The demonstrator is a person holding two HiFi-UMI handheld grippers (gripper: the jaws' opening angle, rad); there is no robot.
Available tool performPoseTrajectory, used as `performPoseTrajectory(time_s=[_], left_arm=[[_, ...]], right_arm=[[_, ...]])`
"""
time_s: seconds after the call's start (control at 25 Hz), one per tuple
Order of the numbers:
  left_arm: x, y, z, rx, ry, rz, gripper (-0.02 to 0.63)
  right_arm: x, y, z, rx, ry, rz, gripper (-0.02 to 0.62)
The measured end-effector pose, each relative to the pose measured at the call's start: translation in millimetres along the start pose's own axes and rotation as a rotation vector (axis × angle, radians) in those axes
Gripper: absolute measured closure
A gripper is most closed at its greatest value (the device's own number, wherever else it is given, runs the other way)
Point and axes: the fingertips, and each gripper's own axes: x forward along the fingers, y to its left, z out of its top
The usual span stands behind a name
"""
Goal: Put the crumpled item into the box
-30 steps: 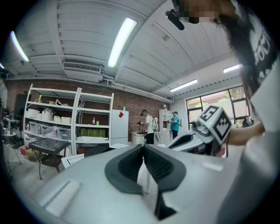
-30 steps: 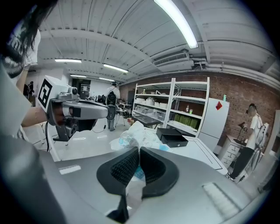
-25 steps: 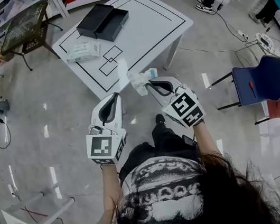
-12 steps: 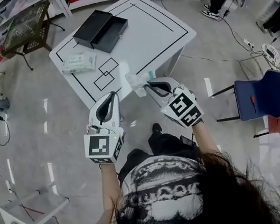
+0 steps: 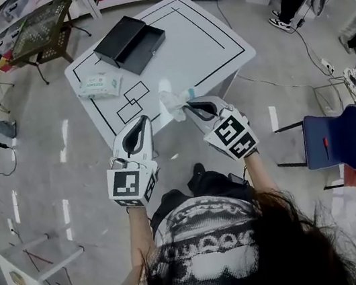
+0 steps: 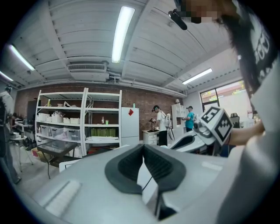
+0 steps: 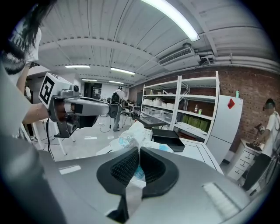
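My right gripper (image 5: 187,106) is shut on a crumpled white and blue wrapper (image 5: 172,102), held in the air above the near edge of the white table (image 5: 205,45). In the right gripper view the wrapper (image 7: 131,134) bulges out past the closed jaws (image 7: 138,151). An open black box (image 5: 129,39) sits at the table's far left; it is also visible in the right gripper view (image 7: 168,140), beyond the wrapper. My left gripper (image 5: 141,122) hovers beside the right one, off the table's near edge. Its jaws (image 6: 143,146) are shut with nothing in them.
A packet of wipes (image 5: 98,85) lies on the table's left side, near black outlined squares. A blue chair (image 5: 331,139) stands to the right, a wire basket stand (image 5: 41,26) at far left, and a white shelf unit (image 5: 40,272) at lower left. People (image 6: 158,124) stand by distant shelves.
The table and box have shifted slightly in the head view as the person moved. Both grippers keep their pose, the right one still holding the wrapper.
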Motion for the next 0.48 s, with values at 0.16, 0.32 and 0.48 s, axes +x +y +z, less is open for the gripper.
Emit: performPoseTrajectory(time_s=[0.16, 0.32, 0.48], left_arm=[[16.1, -9.4, 2.5, 0.003, -0.003, 0.030, 0.606], [29.2, -17.4, 3.7, 0.002, -0.002, 0.059, 0.606], [38.6, -22.5, 0.4, 0.004, 0.021, 0.070, 0.606]], right_arm=[[-0.6, -18.4, -6.2, -0.015, -0.010, 0.027, 0.577], [-1.1, -34.3, -11.2, -0.025, -0.018, 0.052, 0.577], [3.9, -48.0, -15.3, -0.020, -0.020, 0.065, 0.577]])
